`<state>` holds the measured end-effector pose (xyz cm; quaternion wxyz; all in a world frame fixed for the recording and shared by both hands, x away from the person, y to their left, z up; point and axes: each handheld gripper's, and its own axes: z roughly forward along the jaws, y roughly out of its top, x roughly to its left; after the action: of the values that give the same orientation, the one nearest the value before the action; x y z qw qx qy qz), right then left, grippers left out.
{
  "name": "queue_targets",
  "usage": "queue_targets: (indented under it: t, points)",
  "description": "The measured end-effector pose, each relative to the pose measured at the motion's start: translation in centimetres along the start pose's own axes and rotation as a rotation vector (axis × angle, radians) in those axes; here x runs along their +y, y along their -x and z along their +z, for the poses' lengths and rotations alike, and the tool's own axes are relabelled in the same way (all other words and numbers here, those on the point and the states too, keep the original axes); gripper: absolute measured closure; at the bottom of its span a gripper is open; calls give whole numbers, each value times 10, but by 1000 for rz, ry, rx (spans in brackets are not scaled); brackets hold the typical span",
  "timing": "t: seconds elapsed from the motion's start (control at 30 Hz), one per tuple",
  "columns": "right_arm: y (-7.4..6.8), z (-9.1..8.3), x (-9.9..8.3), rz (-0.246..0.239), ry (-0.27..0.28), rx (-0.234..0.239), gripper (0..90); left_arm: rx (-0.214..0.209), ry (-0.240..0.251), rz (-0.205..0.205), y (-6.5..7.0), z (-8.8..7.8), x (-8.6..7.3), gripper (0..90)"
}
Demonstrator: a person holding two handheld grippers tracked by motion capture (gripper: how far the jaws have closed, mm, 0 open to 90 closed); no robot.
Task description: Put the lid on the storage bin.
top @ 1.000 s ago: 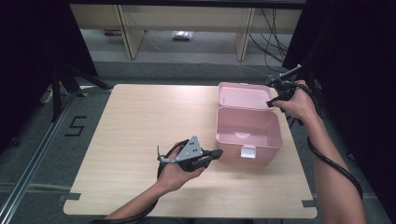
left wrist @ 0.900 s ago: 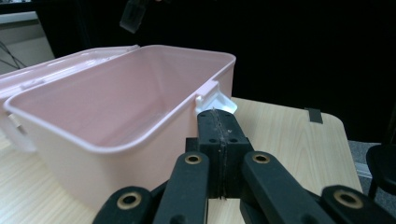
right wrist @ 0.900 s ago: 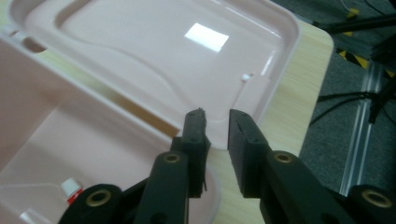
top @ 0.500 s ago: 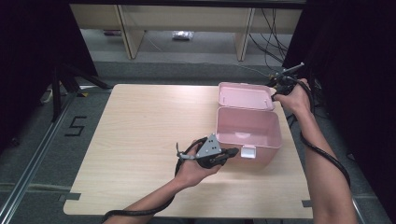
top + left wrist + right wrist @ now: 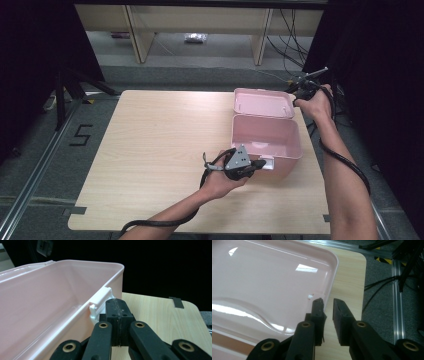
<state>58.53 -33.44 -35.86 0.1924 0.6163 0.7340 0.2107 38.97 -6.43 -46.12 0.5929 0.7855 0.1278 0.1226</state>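
So there was one pink box point(image 5: 266, 139) sitting at the right side of the worktop point(image 5: 150, 150), with its one lid point(image 5: 262, 102) flipped open behind it. Two claws: the left claw point(image 5: 260, 163) was squeezed together right at the box's white front latch point(image 5: 100, 301), and the right claw point(image 5: 327, 305) sat apart, straddling the lid's edge.

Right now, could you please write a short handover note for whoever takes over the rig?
Left claw: jaws shut on nothing, tips against the front wall of the pink box, right beside its white latch.
Right claw: jaws slightly apart astride the rim of the pink lid, at its outer corner; they have just been shifting, and a firm grip is not evident.
The box stands open and empty at the right side of the wooden table, with the lid laid back flat behind it.
Probably left: swing the lid over and fasten the latch.
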Motion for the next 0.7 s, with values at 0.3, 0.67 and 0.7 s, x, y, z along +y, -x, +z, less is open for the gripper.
queue_targets:
  t: [0.3,0.67,0.7]
  points:
    - [2,9,4,-17,11,-8,789,28,0,6,1,11,0,894]
    - [-2,14,9,4,4,-21,785,35,0,7,5,13,-2,895]
    - [-2,15,11,11,10,-22,785,38,-2,5,5,13,-2,895]
